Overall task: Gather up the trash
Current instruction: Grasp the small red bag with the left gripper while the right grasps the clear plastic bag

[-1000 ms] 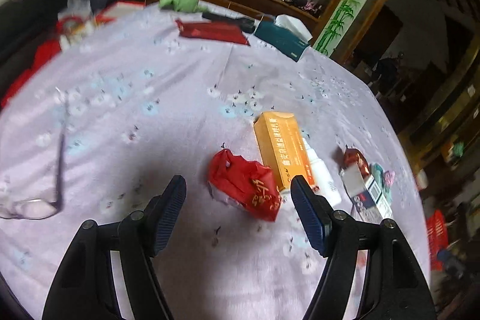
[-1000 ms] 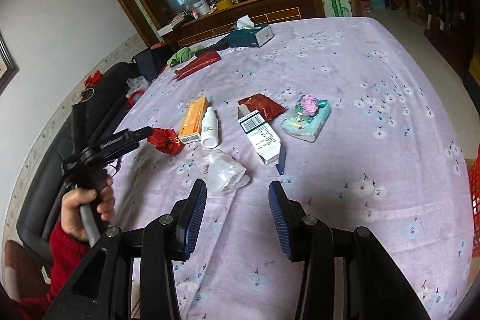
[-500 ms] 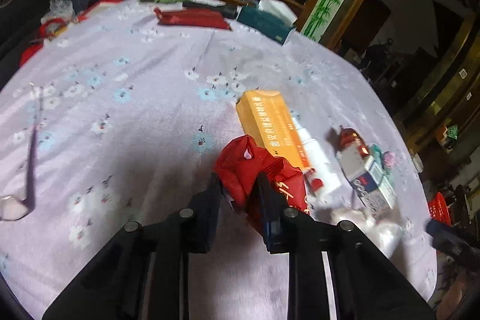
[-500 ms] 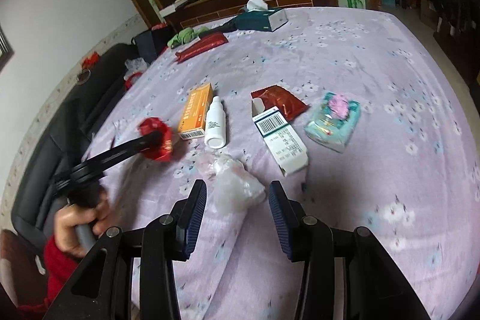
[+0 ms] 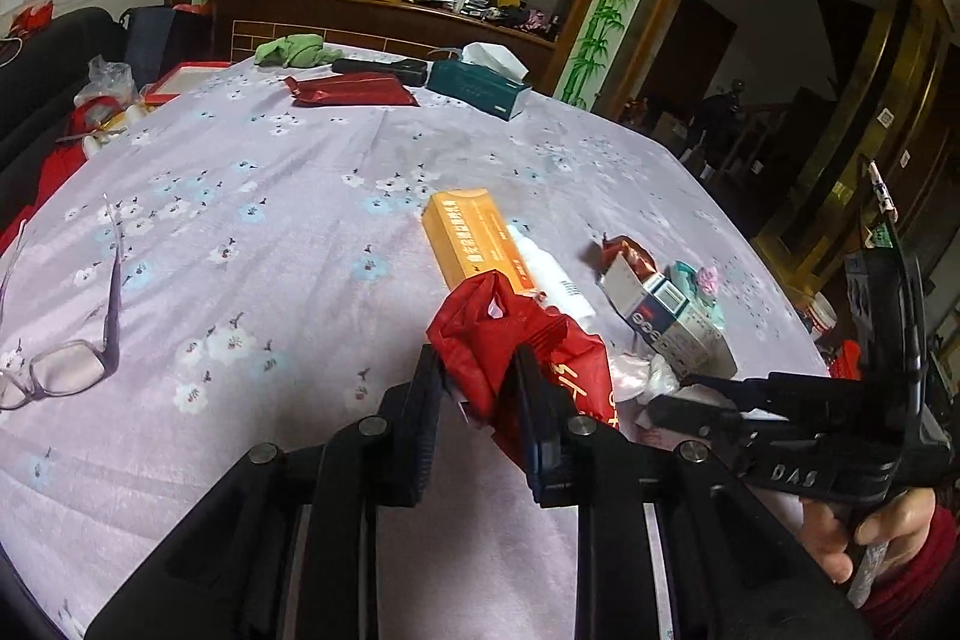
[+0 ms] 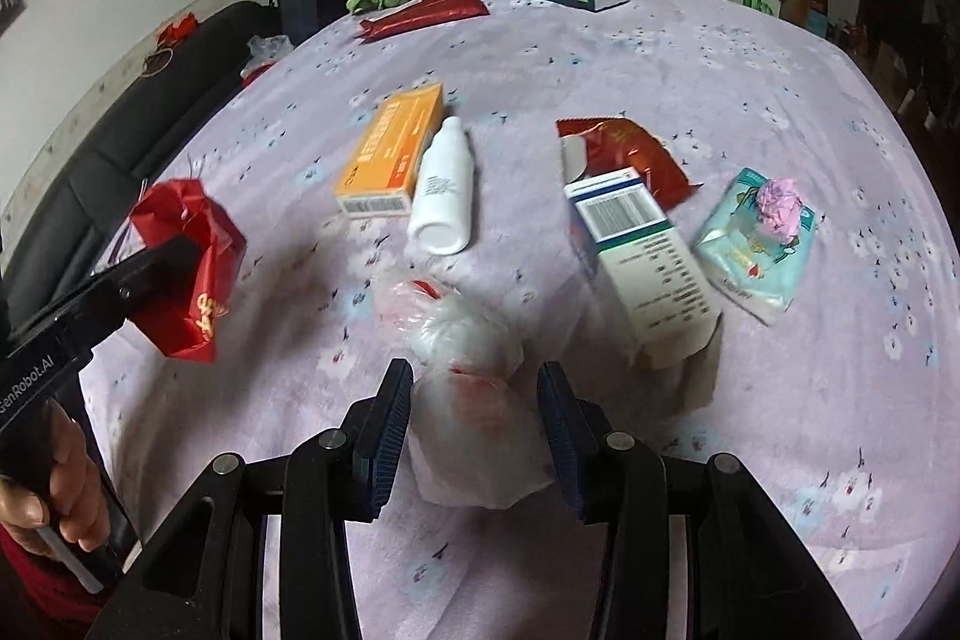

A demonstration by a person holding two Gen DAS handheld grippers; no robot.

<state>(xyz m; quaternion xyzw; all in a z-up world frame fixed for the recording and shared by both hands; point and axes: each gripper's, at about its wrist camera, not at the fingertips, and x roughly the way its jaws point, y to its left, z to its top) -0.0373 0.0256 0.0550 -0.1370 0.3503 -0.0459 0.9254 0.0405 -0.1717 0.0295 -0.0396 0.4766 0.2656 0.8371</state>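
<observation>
Status: my left claw [image 5: 477,388] is now closed on the red wrapper [image 5: 510,340], where a second ago its jaws stood wide apart on either side of that wrapper as it lay on the counter [image 5: 270,196]. In the right wrist view the wrapper [image 6: 186,256] hangs from the left claw [image 6: 174,256] and appears lifted clear of the cloth, so I judge the first pick complete. My right claw [image 6: 474,424] is open, its jaws straddling the clear bag [image 6: 474,400], which rests crumpled on the counter; a second ago that bag lay well ahead of the jaws. The bag looks thin and slack, so I expect it to compress a good deal before the pads take hold. Remaining trash lies beyond it: the orange box [image 6: 390,154] touching the white bottle [image 6: 444,187], the white carton [image 6: 648,256] lying over an edge of the foil pouch [image 6: 630,148], and the tissue pack [image 6: 759,244] with a pink wad [image 6: 780,205] on top. No bin shows in either view, so I cannot tell where the wrapper is to go. The glasses [image 5: 66,340] near the counter edge are probably not trash and should be left. Next action, as I judge it: close the right claw on the bag.
</observation>
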